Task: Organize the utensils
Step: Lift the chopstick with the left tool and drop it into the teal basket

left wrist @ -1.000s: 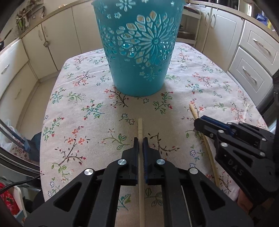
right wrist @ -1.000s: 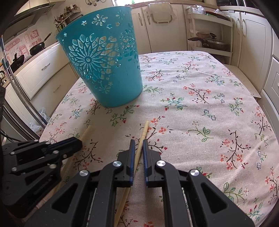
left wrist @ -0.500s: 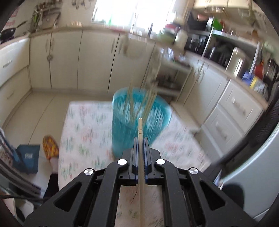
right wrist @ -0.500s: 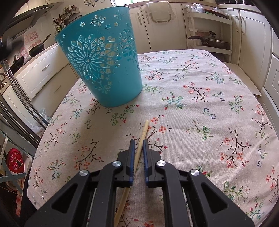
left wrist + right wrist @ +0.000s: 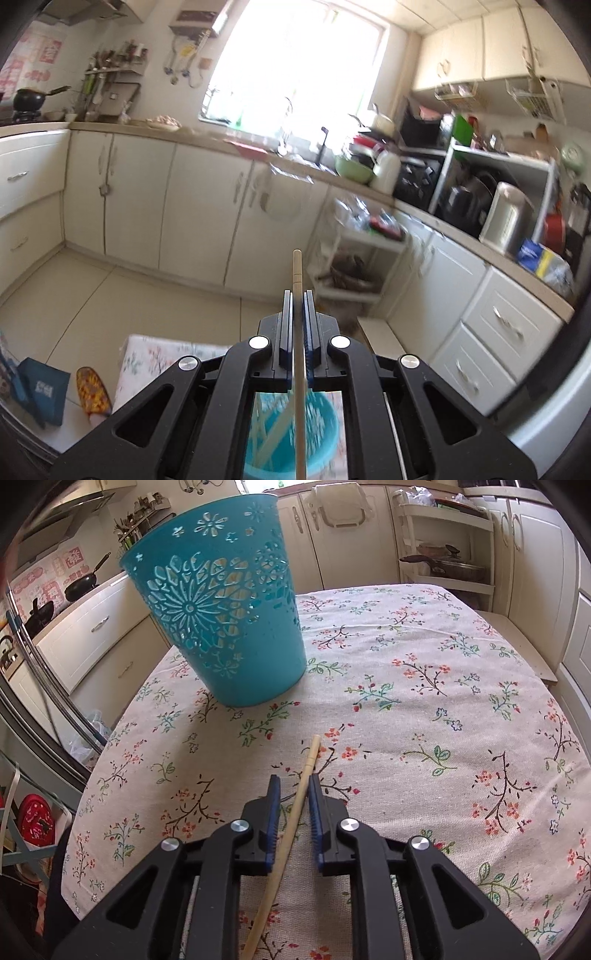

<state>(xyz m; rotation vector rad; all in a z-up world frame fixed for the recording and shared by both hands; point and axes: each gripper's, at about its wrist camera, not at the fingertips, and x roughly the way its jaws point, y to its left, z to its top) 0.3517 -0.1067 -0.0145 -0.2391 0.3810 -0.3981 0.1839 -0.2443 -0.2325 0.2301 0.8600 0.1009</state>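
One chopstick [image 5: 297, 280] is clamped in the left gripper [image 5: 296, 325] and held above the teal basket [image 5: 317, 458], where pale sticks are already seen; its drop is judged pending. A second chopstick [image 5: 295, 812] lies on the floral tablecloth [image 5: 424, 709] between the right gripper [image 5: 293, 805] jaws, which have just been opening and are not pressing it, so it is left to be stowed.

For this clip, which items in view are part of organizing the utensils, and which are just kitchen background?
Part of the job:
- chopstick clamped in the left gripper
- chopstick on the tablecloth between the right gripper pads, which have just been opening
- teal basket, sticks already inside

Background:
- slipper
- green bowl
- frying pan
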